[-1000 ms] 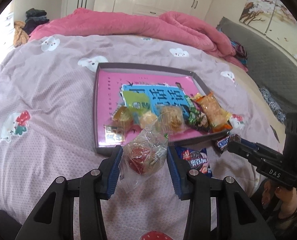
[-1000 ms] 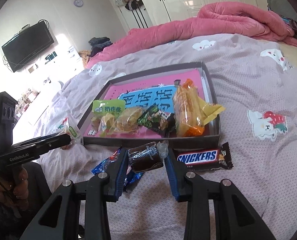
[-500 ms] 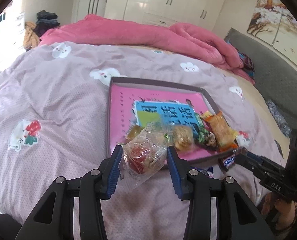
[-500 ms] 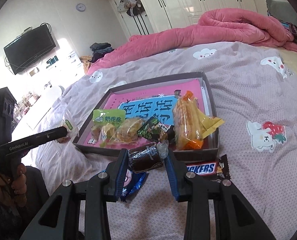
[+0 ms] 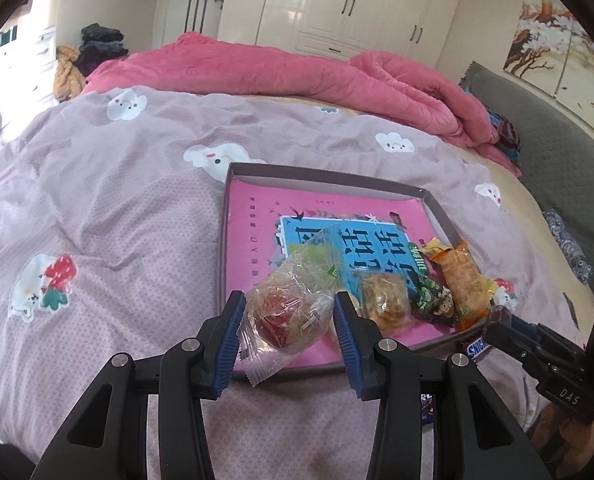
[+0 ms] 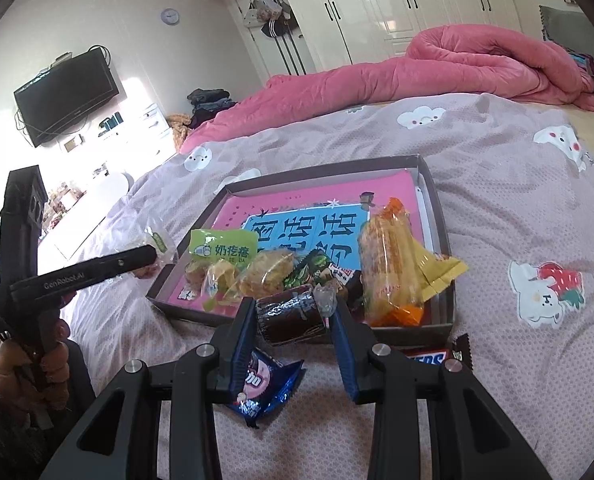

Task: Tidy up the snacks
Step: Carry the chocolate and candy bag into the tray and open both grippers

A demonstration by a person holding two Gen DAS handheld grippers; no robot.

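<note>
My left gripper is shut on a clear packet with a red sweet, held above the near left corner of the grey box. The box has a pink and blue printed floor and several snacks along its near side: a green packet, a golden pastry, a dark green wrapper and an orange roll packet. My right gripper is shut on a dark brown wrapped cake just in front of the box's near wall. A Snickers bar and a blue packet lie on the bedspread.
The box sits on a lilac bedspread with cartoon prints. A rolled pink duvet lies across the far side, and a grey headboard stands on the right. White wardrobes and a wall television are behind.
The left gripper has carried its clear packet forward and left, from in front of the box's near wall to over its near left corner. The right gripper has edged slightly closer to the box.
</note>
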